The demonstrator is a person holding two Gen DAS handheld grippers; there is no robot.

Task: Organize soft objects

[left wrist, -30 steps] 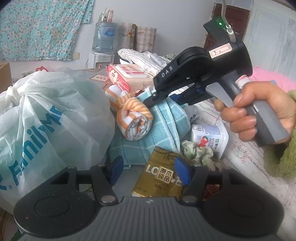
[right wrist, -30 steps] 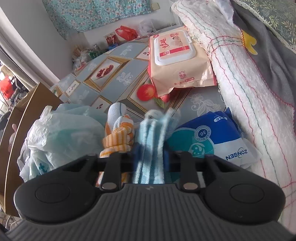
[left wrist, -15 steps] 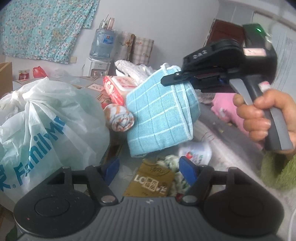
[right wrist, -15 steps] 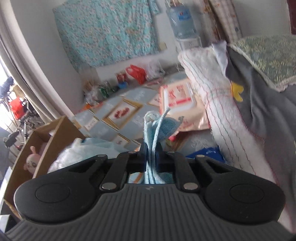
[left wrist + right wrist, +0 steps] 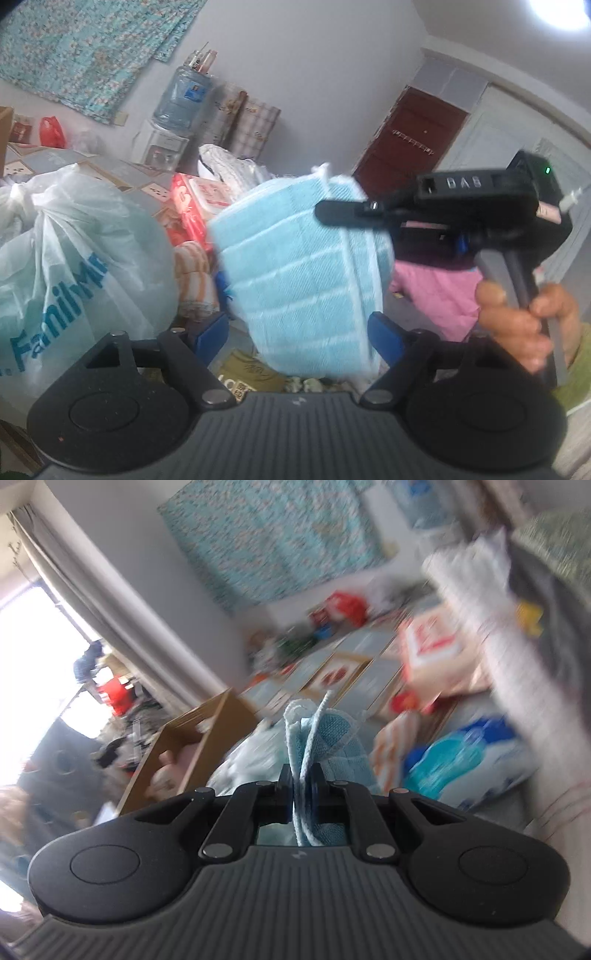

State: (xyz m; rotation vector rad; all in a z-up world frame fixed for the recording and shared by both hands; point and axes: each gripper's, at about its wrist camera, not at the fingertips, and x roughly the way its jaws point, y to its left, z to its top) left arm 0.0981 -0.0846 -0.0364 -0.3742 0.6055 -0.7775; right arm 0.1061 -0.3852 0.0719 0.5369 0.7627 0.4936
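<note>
Up in the air ahead of the left tongs (image 5: 297,332), the folded blue checked towel (image 5: 306,273) hangs pinched at its top edge by the right tongs (image 5: 302,788), whose jaws are clamped tight on the cloth. A hand (image 5: 524,325) grips that tool's handle. The left jaws are opening, blue pads either side of the towel's lower part (not pressing it, as far as the blur allows). Below and left sit a white plastic bag (image 5: 74,266) and an orange striped cloth (image 5: 194,280).
</note>
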